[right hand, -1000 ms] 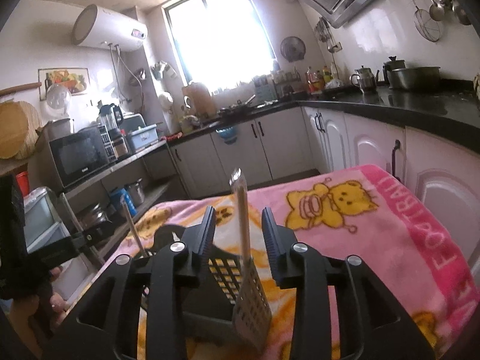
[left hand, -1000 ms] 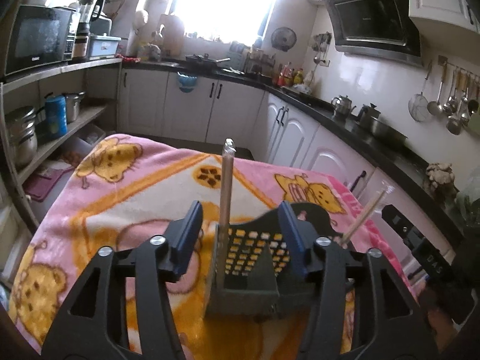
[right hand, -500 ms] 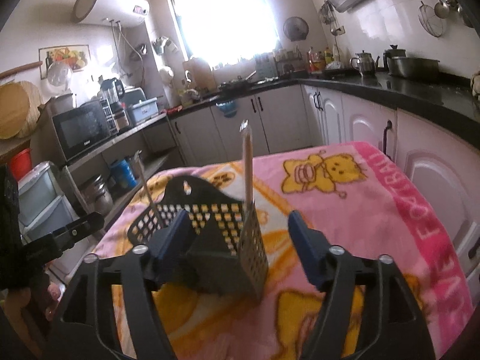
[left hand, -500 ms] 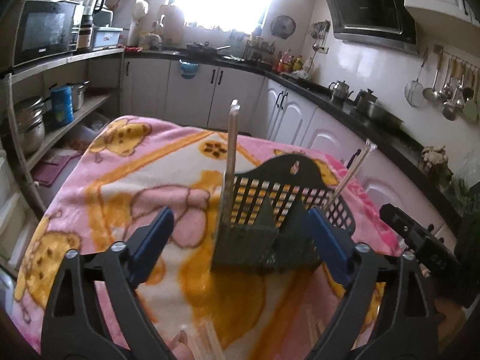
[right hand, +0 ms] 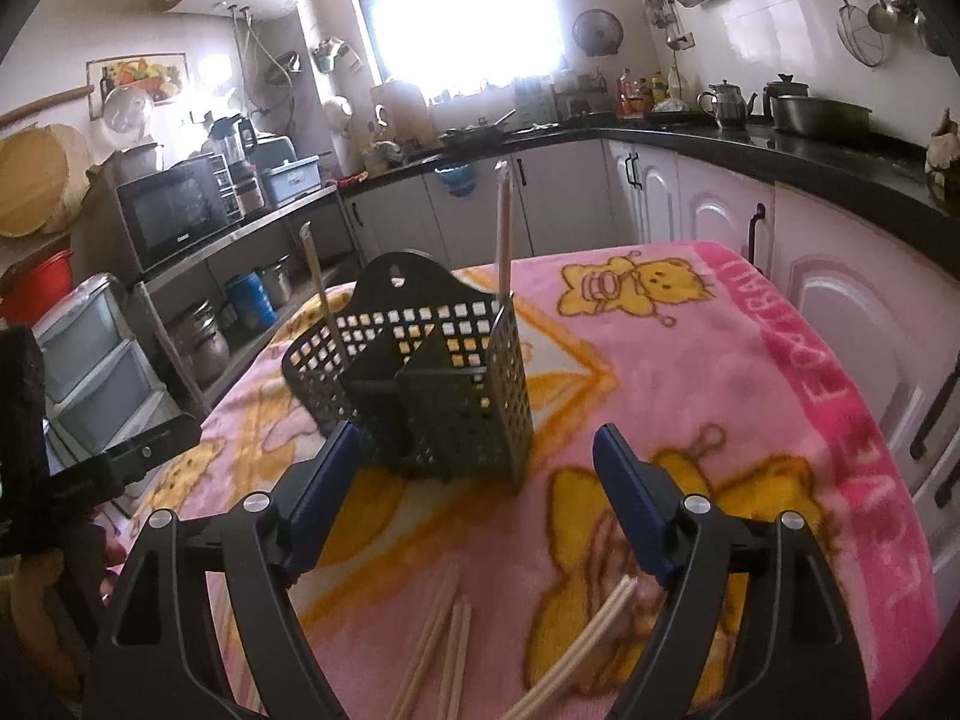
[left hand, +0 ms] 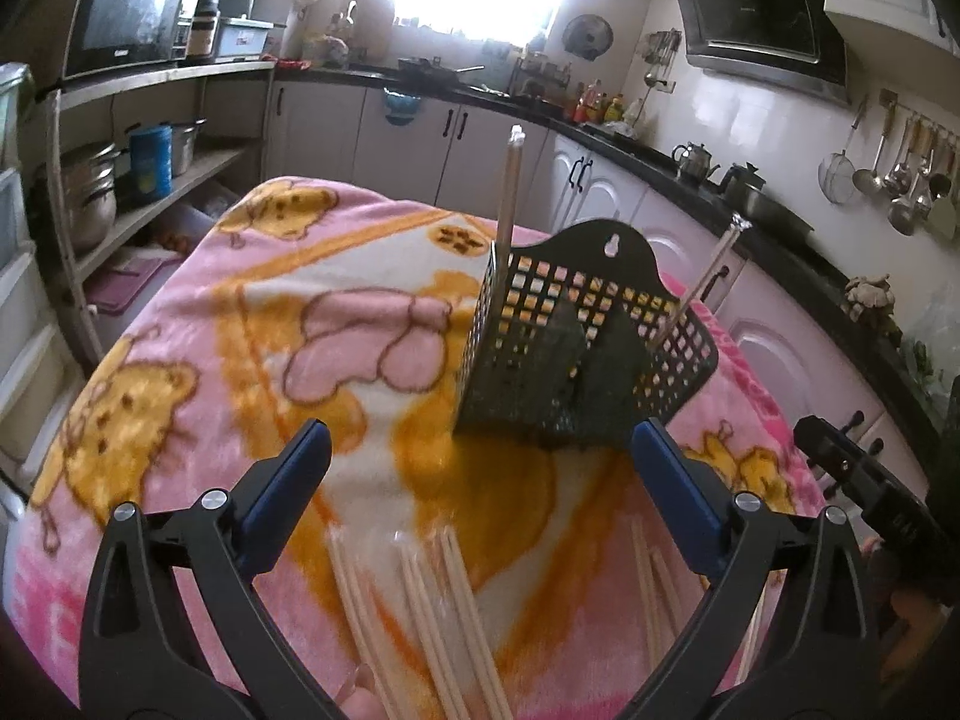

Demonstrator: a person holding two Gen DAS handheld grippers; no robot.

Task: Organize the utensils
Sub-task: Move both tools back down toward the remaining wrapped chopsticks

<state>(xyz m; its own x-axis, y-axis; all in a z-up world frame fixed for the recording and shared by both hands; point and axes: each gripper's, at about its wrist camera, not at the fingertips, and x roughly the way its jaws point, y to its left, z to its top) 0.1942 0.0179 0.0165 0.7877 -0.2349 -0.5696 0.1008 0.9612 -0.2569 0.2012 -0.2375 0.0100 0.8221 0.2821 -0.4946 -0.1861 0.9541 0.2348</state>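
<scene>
The left gripper [left hand: 480, 480] stands wide with nothing between its blue pads [left hand: 282, 480]; its jaws have just been opening. Directly under and just behind the pads lies a loose bunch of pale chopsticks [left hand: 432, 618] on the pink blanket [left hand: 180, 408], untouched. Ahead of the fingertips, near but apart, stands the black perforated utensil basket [left hand: 564, 354]. One chopstick [left hand: 507, 192] stands upright in its left corner and another leans out at its right side [left hand: 702, 288].

The right gripper [right hand: 480, 480] is also spread, a little less wide, and empty; its jaws have likewise just been opening. Below its fingers [right hand: 630, 504] more chopsticks [right hand: 444, 630] lie scattered on the blanket, one bundle [right hand: 588, 630] close to the right finger. Just beyond the left finger sits the same basket [right hand: 420, 378], with the tall chopstick [right hand: 503, 228] in its near right compartment.

By my reading, each hand has let go of a chopstick in the basket and the step in hand is the return for the next piece. The next move calls for dipping the fingers lower to the blanket, straddling a single stick rather than the whole bunch, and closing across its width. The soft blanket may let thin sticks sink or roll, so a low, square approach seems wise.
</scene>
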